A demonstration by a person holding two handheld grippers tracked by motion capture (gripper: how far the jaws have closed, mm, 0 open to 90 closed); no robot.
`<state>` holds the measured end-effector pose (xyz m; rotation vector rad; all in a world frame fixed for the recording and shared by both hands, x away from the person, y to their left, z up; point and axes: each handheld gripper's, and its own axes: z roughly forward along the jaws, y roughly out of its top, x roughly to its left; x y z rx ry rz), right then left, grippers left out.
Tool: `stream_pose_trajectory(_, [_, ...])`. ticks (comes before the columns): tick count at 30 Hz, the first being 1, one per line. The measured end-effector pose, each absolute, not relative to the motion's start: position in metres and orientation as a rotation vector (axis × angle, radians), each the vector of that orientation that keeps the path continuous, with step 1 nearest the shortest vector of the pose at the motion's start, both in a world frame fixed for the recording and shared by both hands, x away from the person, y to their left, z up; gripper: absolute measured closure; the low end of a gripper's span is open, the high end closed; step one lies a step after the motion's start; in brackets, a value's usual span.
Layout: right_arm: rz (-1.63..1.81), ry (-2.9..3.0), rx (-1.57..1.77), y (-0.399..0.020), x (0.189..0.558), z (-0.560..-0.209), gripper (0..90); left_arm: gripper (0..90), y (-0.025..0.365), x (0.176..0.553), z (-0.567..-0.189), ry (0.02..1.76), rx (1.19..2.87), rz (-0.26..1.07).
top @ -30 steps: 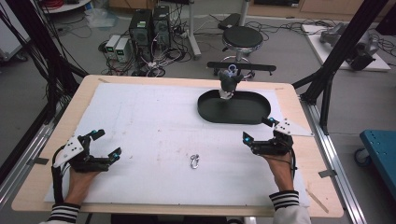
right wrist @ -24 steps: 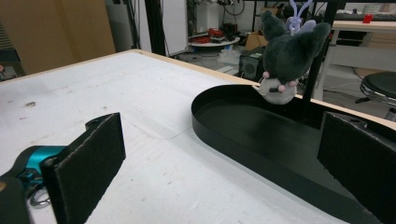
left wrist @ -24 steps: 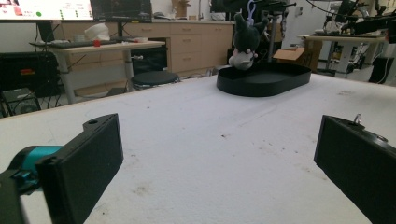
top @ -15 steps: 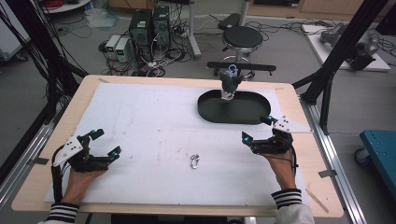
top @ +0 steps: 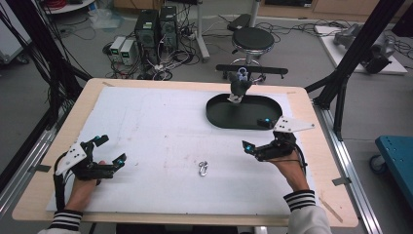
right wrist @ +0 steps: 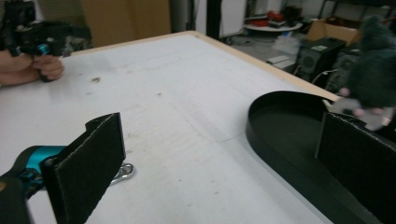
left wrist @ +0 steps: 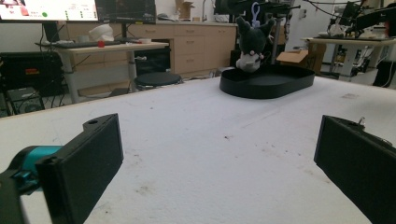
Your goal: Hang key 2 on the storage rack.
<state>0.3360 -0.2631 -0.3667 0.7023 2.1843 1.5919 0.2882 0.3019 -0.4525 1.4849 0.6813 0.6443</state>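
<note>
Right gripper [top: 256,134] has edged toward the tray [top: 221,114], jaws wide; left gripper [top: 109,148] also wide, clip [top: 203,168] between them.

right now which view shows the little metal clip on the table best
The high view: the metal clip lies whole on the white mat, between the two grippers, touching nothing. The right gripper view catches part of it behind that gripper's jaw. In the left gripper view, a tiny glint above the jaw may be it.
</note>
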Motion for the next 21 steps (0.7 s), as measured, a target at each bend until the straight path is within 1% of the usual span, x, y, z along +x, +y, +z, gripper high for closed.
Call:
stream_pose_trajectory(7, [1.574,2.319,0.615,-0.243,0.344,-0.359,0.7,1.7,0.301,0.288,-0.452,0.676,1.488,0.650])
stream_pose_trajectory(21, [1.497,2.508,0.449,-0.202,0.355,-0.356,0.7,1.7,0.302,0.288,-0.453,0.680,1.483,0.644])
